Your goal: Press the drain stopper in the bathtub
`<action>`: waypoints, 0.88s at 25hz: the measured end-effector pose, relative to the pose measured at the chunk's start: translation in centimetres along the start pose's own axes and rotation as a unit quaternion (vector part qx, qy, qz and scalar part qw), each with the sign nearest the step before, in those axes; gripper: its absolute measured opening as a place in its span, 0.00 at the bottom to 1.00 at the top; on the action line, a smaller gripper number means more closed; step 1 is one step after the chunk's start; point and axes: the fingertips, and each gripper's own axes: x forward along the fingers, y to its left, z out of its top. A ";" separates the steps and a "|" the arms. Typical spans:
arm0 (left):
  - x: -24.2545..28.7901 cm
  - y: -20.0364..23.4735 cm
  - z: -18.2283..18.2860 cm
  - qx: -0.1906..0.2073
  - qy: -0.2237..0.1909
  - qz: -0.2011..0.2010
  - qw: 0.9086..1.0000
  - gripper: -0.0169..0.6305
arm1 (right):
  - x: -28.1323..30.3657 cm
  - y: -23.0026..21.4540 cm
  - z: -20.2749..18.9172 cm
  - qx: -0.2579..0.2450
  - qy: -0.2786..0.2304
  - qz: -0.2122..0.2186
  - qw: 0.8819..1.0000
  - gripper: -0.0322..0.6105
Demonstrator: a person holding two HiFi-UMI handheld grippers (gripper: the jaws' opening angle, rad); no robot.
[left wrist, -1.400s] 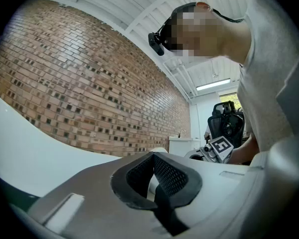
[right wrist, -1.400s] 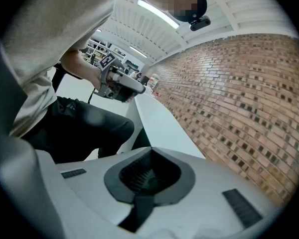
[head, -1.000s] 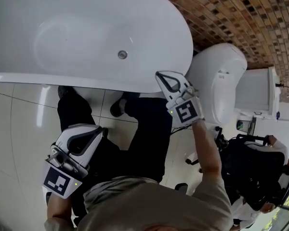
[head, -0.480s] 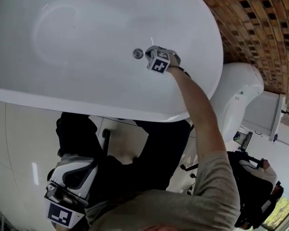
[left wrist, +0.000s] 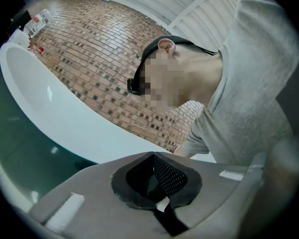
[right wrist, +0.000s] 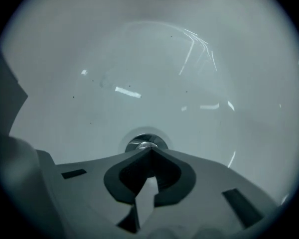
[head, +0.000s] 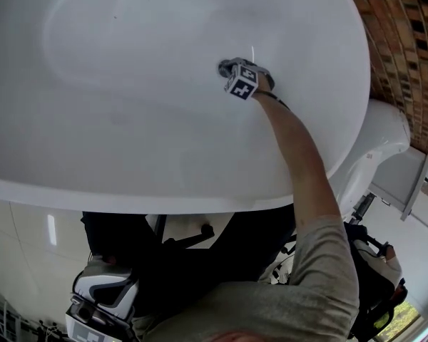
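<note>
The white bathtub (head: 128, 162) fills the head view. Its round chrome drain stopper (head: 224, 67) sits on the tub floor, half hidden behind my right gripper (head: 230, 68). That gripper reaches down into the tub with its marker cube (head: 242, 83) facing up. In the right gripper view the shut jaw tips of the right gripper (right wrist: 149, 152) meet right at the near edge of the drain stopper (right wrist: 145, 143); whether they touch it I cannot tell. My left gripper (head: 107, 287) hangs low outside the tub, empty. The left gripper (left wrist: 153, 156) is shut, pointing back up at the person.
A white toilet (head: 386, 144) stands right of the tub against a small-brick wall (head: 406, 27). Another person (head: 376, 280) sits at the lower right. White floor tiles (head: 28, 241) lie below the tub rim. Bottles (left wrist: 37, 21) stand on the tub's far end.
My right gripper has gone from outside the tub over its rim and down to the drain stopper. The head has leaned over the tub. The left gripper stayed low.
</note>
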 end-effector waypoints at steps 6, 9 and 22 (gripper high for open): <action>0.3 0.7 -0.3 -0.020 0.002 -0.007 1.000 0.02 | 0.6 0.0 -0.3 0.008 -0.008 -0.015 1.000 0.05; 0.4 1.3 -0.5 -0.032 0.003 -0.009 0.999 0.02 | 1.1 -0.4 0.1 0.000 -0.006 -0.020 1.000 0.05; 0.7 -4.9 4.1 0.039 -0.045 -0.084 0.995 0.02 | -28.7 -5.8 5.7 0.150 -0.165 -0.130 0.966 0.05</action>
